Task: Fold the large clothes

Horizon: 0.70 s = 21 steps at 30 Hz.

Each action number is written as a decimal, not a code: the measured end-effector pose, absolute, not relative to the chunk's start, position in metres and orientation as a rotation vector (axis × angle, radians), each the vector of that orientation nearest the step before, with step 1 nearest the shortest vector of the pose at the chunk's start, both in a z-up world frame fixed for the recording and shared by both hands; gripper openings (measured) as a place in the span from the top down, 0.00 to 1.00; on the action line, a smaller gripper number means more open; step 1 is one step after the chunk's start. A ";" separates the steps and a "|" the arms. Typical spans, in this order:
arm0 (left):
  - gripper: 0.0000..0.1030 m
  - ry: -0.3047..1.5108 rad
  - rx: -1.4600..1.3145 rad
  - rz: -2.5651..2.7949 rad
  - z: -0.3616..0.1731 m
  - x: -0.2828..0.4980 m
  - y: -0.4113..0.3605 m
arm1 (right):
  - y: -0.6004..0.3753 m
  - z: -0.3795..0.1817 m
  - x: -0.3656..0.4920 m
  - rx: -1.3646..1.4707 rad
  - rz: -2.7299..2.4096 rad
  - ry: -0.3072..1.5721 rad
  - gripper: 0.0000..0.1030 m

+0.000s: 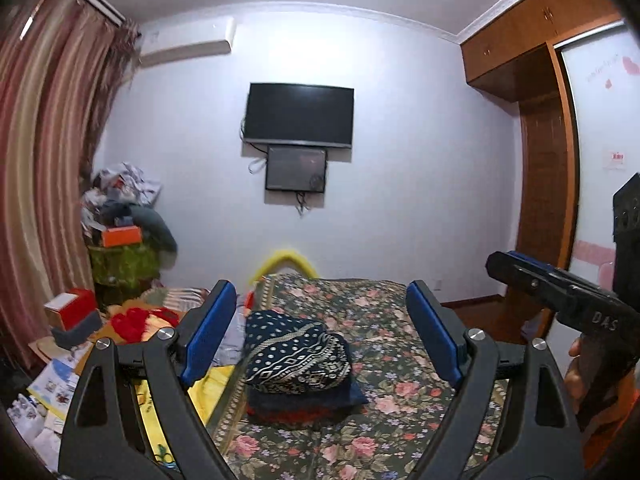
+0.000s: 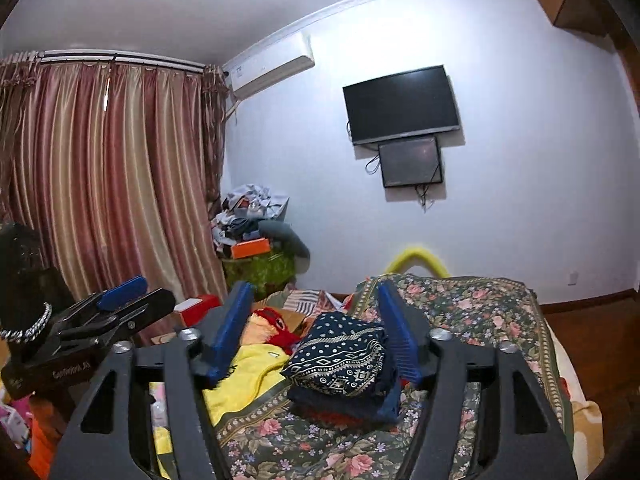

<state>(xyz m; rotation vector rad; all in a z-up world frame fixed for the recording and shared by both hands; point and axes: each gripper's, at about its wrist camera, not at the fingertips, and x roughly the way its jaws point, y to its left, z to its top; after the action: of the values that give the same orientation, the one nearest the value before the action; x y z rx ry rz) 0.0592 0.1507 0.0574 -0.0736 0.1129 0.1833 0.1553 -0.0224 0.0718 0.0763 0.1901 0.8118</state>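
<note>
A folded stack of clothes [image 1: 296, 356] lies on the floral bedspread [image 1: 400, 400], a navy-and-white patterned garment on top of navy and red layers. My left gripper [image 1: 320, 332] hovers above the bed, open wide, with nothing between its blue pads [image 1: 208, 332]. At the right of this view a hand holds my right gripper [image 1: 504, 266]. In the right wrist view the stack [image 2: 340, 356] sits beyond my right gripper [image 2: 316, 332], which is open and empty. My left gripper [image 2: 148, 292] shows at the left. A loose yellow garment [image 2: 248, 376] lies left of the stack.
Boxes and papers [image 1: 72, 312] crowd the left side of the bed. Clutter is heaped on a green-covered stand [image 1: 120, 264] by the curtain [image 1: 48, 160]. A yellow padded rail [image 1: 286, 258] marks the bed's far end. A wardrobe [image 1: 544, 160] stands on the right.
</note>
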 end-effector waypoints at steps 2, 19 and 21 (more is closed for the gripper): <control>0.05 0.103 -0.077 0.195 0.055 0.053 0.148 | -0.022 0.071 0.154 0.071 0.788 0.179 0.20; 0.00 0.114 -0.069 0.203 0.044 0.053 0.141 | -0.031 0.064 0.146 0.062 0.712 0.181 0.00; 0.00 0.115 -0.068 0.206 0.043 0.053 0.141 | -0.031 0.062 0.145 0.058 0.708 0.187 0.00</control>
<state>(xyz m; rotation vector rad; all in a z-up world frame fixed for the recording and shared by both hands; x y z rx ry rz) 0.0527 0.1410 0.0430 -0.0683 0.1150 0.2061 0.1451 -0.0310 0.0619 0.0578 0.1871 0.7085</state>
